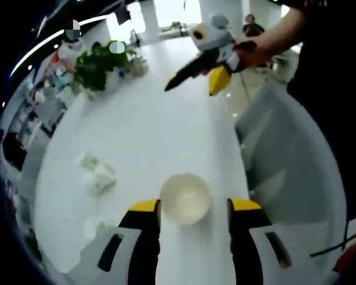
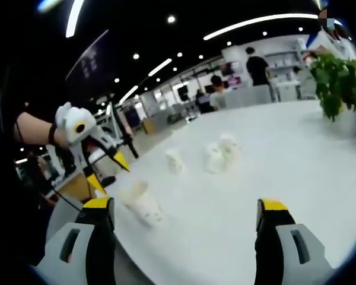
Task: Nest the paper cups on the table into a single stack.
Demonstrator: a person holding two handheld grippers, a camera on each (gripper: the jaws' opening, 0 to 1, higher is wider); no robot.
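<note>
Left gripper [image 1: 193,209]: jaws spread wide, flanking a paper cup [image 1: 185,198] at 12 o'clock, contact indeterminate. Right gripper [image 2: 187,211]: jaws released, wide apart, holding nothing; cups [image 2: 216,155] lie at 12 o'clock.

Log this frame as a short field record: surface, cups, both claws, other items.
surface: white table
nearest cup: upright, open mouth, between the open left claw tips, not gripped
other cups: loose group further along the table, one apart; none stacked yet
right claw: open, held above the table
other items: potted plant at the far end
</note>
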